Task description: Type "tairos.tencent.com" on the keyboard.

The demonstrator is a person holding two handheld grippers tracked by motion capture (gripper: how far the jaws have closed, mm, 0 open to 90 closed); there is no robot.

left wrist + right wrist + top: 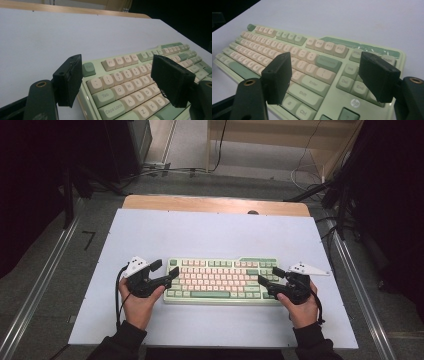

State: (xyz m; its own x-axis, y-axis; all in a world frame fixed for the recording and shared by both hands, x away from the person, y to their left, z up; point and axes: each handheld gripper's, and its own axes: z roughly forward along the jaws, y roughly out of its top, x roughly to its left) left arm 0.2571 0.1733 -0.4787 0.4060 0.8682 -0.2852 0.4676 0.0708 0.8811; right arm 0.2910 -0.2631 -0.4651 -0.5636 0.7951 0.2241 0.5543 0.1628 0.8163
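Note:
A mint-green keyboard (222, 280) with cream and green keys lies flat on the white board (210, 235), near its front. My left gripper (165, 268) sits at the keyboard's left end, open. In the left gripper view its jaws (117, 80) stand wide over the Tab and Caps Lock corner of the keyboard (130, 87), with nothing pressed between the pads. My right gripper (270, 276) is at the right end, also open. In the right gripper view it (327, 75) straddles the Enter and Shift area of the keyboard (312, 62) without touching the keys.
The white board rests on a wooden table whose far edge (215, 204) shows behind it. Metal rails (40, 285) run along the floor on both sides. Cables (160, 170) and dark stands lie beyond the table.

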